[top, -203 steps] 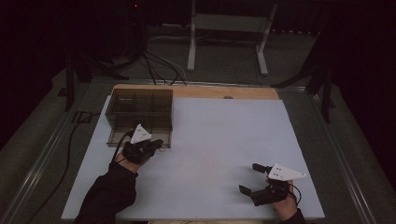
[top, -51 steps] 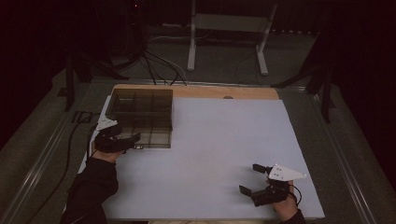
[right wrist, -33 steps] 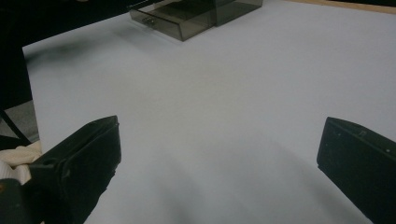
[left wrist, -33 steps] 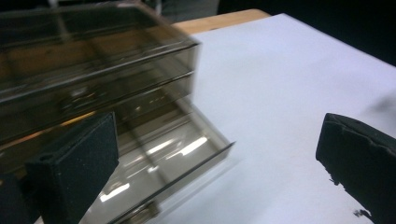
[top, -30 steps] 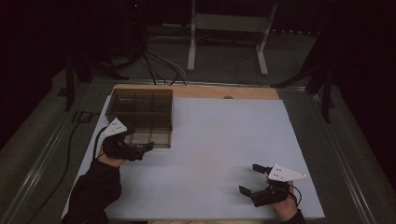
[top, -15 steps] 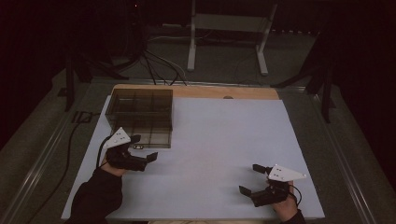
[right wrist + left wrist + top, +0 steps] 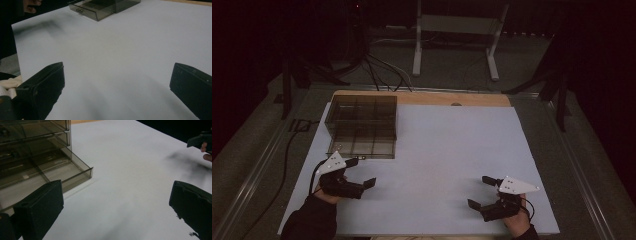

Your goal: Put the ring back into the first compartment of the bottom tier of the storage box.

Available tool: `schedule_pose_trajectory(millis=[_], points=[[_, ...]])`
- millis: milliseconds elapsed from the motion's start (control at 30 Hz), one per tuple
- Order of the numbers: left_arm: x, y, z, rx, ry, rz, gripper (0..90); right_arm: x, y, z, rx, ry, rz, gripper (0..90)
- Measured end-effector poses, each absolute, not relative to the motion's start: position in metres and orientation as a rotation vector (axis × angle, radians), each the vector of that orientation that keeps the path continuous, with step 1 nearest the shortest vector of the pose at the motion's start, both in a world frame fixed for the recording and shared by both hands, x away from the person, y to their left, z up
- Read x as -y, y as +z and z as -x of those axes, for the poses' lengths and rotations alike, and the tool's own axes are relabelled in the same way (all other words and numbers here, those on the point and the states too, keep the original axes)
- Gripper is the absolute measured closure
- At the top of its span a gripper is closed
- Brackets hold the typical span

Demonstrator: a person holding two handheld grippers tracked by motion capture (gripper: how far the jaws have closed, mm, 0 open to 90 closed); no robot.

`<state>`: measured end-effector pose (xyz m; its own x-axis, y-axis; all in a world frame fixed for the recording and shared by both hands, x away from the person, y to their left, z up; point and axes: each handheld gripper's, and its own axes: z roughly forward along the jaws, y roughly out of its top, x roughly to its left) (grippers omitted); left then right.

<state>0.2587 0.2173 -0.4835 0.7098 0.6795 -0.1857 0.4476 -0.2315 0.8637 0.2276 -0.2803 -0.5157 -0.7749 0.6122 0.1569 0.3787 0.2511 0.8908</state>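
A smoky see-through drawer cabinet (image 7: pixel 362 120) stands at the back left of the white tabletop (image 7: pixel 452 150). Its bottom drawer (image 7: pixel 62 173) is pulled out toward me and looks empty. My left gripper (image 7: pixel 362 172) rests just in front of that drawer, apart from it, with its jaws wide open and nothing between them. In the left gripper view the left gripper (image 7: pixel 117 195) has bare white surface between its jaws. My right gripper (image 7: pixel 480 191) lies near the front right edge, open and empty. The right gripper view looks across to the cabinet (image 7: pixel 105 6).
A strip of bare wood (image 7: pixel 437 98) runs along the table's far edge. A cable (image 7: pixel 287 150) trails off the left side. Metal stand legs (image 7: pixel 417 45) and more cables lie on the dark floor beyond the table.
My left gripper has moved from the cabinet's left front corner rightward and back toward the near edge, ending in front of the pulled-out drawer. The right gripper has stayed still.
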Motion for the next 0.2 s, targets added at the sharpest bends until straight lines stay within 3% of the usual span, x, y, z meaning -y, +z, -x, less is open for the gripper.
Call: schedule_pose_trajectory(millis=[200], points=[[-0.2210,-0.4935,-0.2494,-0.892,0.259,-1.884,0.6,0.2799,-0.5161,-0.2279,-2.301,1.538,-0.930,0.0]])
